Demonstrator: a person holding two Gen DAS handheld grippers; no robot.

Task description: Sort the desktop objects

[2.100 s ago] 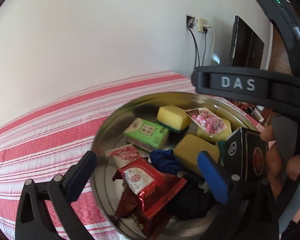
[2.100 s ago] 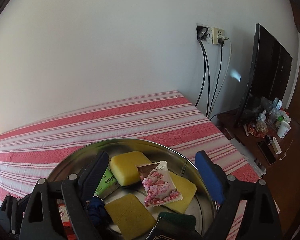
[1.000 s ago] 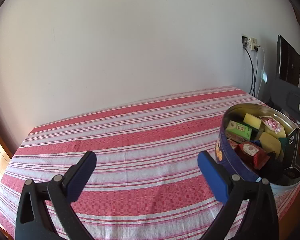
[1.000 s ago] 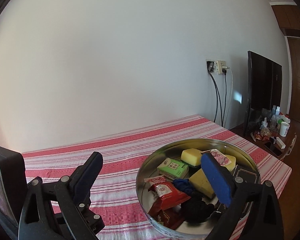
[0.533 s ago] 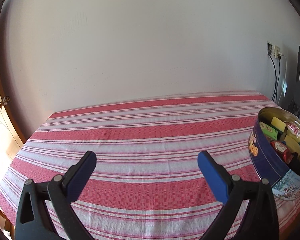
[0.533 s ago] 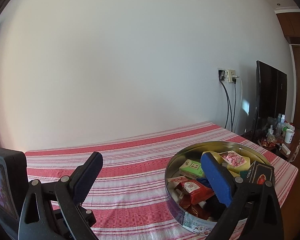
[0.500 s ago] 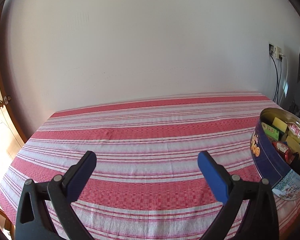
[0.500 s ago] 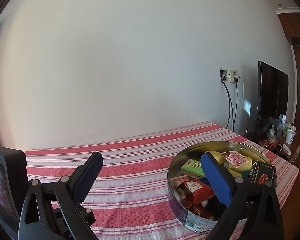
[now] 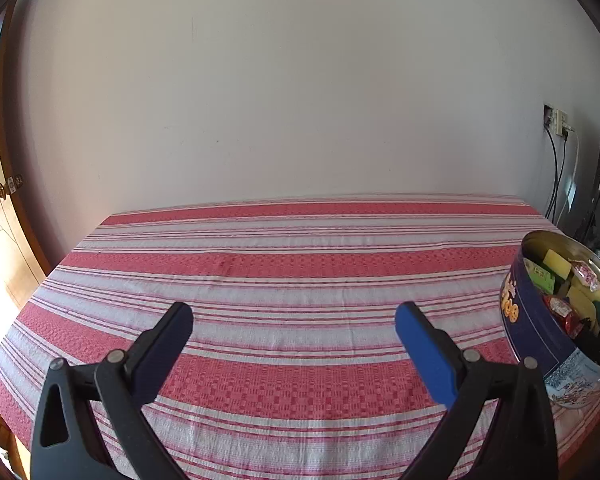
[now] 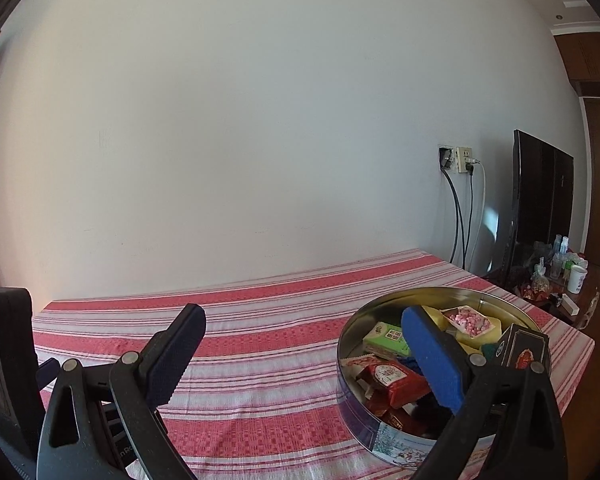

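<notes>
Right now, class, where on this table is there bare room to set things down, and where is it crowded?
The striped tablecloth lies bare from the wall to the near edge, all the way left of the round tin. The right end is crowded: the tin is packed with sponges and snack packets.

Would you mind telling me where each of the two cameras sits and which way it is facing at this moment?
Left wrist view: on the left gripper, above the striped tablecloth, facing the wall; jaws open, the round tin at far right.
Right wrist view: on the right gripper, facing the same wall, the tin near its right jaw; jaws open, a dark part of the other gripper's housing at left.
Shared: tin, tablecloth, wall socket.
</notes>
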